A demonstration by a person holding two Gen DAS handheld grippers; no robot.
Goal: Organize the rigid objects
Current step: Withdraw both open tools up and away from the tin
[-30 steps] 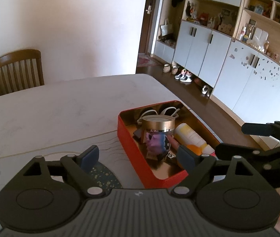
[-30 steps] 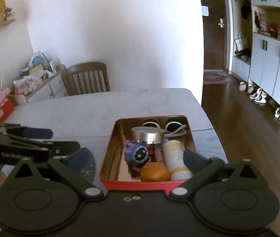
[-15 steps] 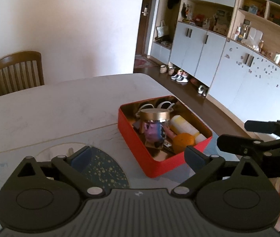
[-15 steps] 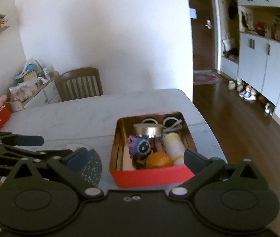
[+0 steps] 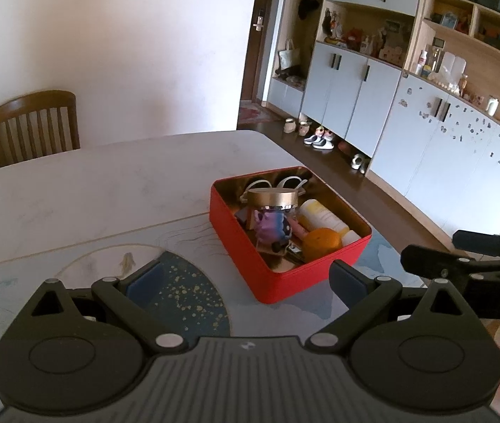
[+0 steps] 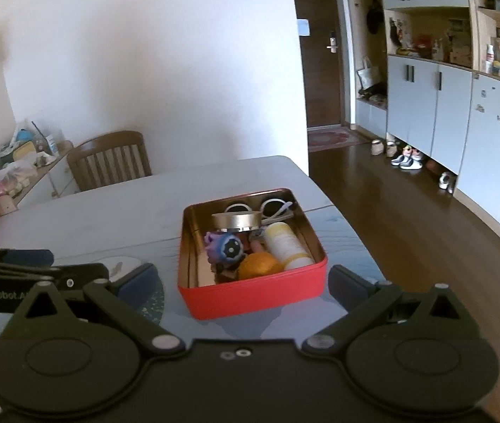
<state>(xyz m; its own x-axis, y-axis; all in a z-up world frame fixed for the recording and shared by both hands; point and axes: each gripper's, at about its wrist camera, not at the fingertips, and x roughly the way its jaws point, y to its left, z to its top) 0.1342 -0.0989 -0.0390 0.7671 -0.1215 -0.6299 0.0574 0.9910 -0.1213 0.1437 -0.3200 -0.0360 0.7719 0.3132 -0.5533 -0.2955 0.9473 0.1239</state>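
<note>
A red tin box (image 5: 250,253) (image 6: 250,298) stands on the pale table (image 5: 91,190). Inside lie a gold-lidded jar (image 5: 273,199) (image 6: 237,220), a purple toy (image 5: 271,227) (image 6: 225,246), an orange (image 5: 322,241) (image 6: 259,263), a white and yellow bottle (image 5: 323,216) (image 6: 285,243) and sunglasses (image 6: 271,208). My left gripper (image 5: 246,280) is open and empty, a little short of the box's near corner. My right gripper (image 6: 242,282) is open and empty too, just short of the box's near wall.
A dark blue speckled patch (image 5: 186,299) marks the table under the left gripper. A wooden chair (image 5: 33,125) stands at the far side. A cluttered sideboard (image 6: 24,172) is far left. Cabinets (image 5: 373,105) and shoes (image 5: 318,137) line the room's right side.
Both grippers have drawn back from the box, which now looks smaller and farther away. The left gripper's fingers have spread wider than a second ago.
</note>
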